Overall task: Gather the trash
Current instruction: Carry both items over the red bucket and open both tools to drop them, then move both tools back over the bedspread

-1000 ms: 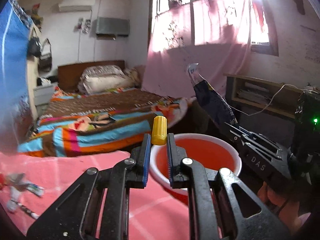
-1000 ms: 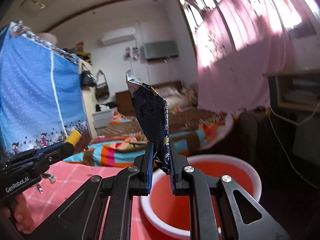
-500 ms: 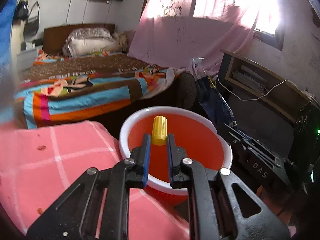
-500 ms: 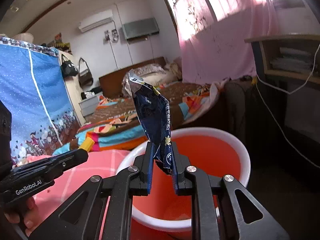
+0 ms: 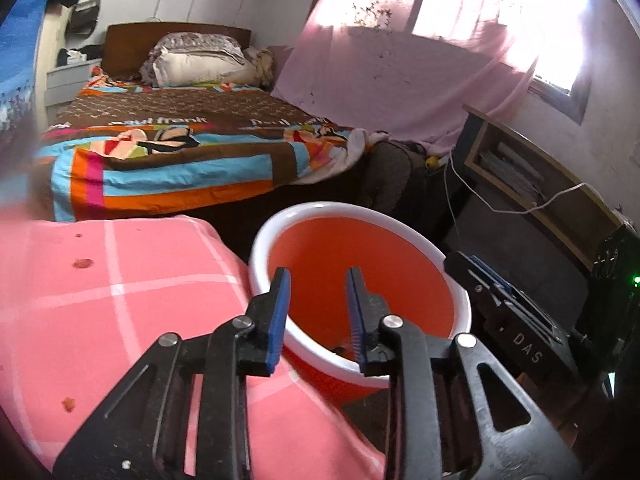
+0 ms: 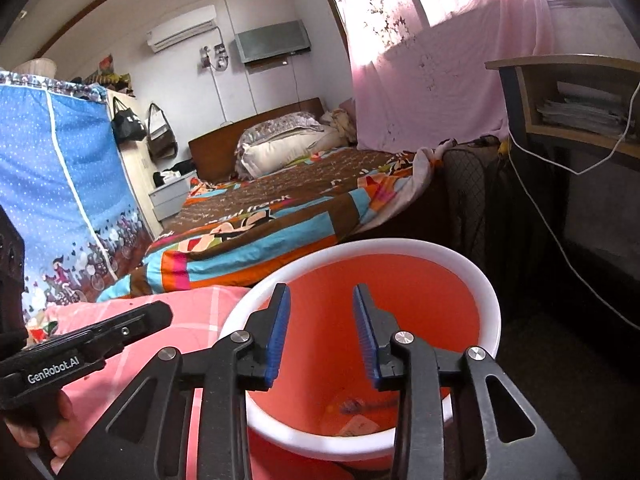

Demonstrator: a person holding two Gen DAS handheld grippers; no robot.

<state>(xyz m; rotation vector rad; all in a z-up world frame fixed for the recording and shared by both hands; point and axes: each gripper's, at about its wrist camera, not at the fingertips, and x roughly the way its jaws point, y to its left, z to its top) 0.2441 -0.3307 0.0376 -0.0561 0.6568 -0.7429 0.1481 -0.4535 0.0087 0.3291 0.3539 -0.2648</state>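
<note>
An orange bucket with a white rim (image 5: 362, 216) (image 6: 490, 292) stands beside the pink checked table. My left gripper (image 5: 318, 286) is open and empty above the bucket's near rim. My right gripper (image 6: 320, 300) is open and empty over the bucket's mouth. Bits of trash (image 6: 354, 414) lie at the bottom of the bucket. In the left wrist view the right gripper (image 5: 480, 274) shows at the bucket's right. In the right wrist view the left gripper (image 6: 156, 314) shows at the left over the table.
The pink checked tablecloth (image 5: 120, 300) has a few crumbs on it. A bed with a striped blanket (image 5: 180, 148) lies beyond. A wooden shelf with papers and a white cable (image 5: 532, 184) is at the right. A blue fabric wardrobe (image 6: 60, 200) stands at the left.
Both grippers opened over the bucket. The yellow cap left my left gripper and the dark blue wrapper left my right gripper; neither is held now. Both views tilted down toward the bucket.
</note>
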